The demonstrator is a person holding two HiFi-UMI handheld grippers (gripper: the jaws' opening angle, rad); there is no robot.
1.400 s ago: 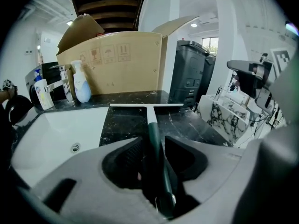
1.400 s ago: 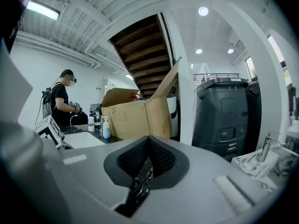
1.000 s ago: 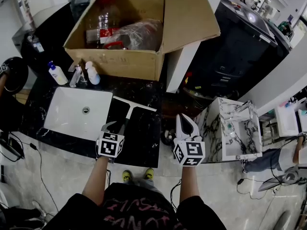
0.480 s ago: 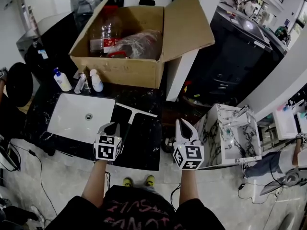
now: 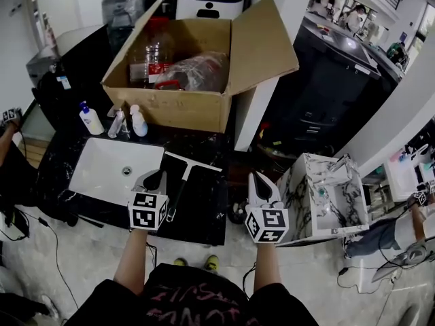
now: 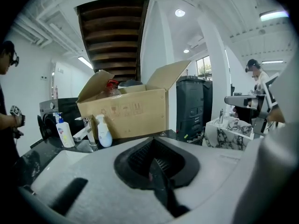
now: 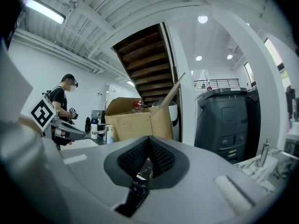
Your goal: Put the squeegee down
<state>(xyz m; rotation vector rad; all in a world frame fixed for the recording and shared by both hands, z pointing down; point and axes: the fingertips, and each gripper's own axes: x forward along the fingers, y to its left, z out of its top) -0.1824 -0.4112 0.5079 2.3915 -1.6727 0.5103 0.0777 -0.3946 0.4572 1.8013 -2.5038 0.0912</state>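
Box contents are tough to read: the cardboard box holds a clear bottle with a red label and what's probably a bundle in a plastic bag. The squeegee lies flat on the black surface, blade at its 12 o'clock end. It's just beside the left gripper, at the fingers' 3 o'clock, and they're clenched on nothing. Right gripper fingers are closed and empty too.

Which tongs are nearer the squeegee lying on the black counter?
Left. The left tongs hang just left of the squeegee, by its handle; the right tongs sit beyond the right edge of the counter.
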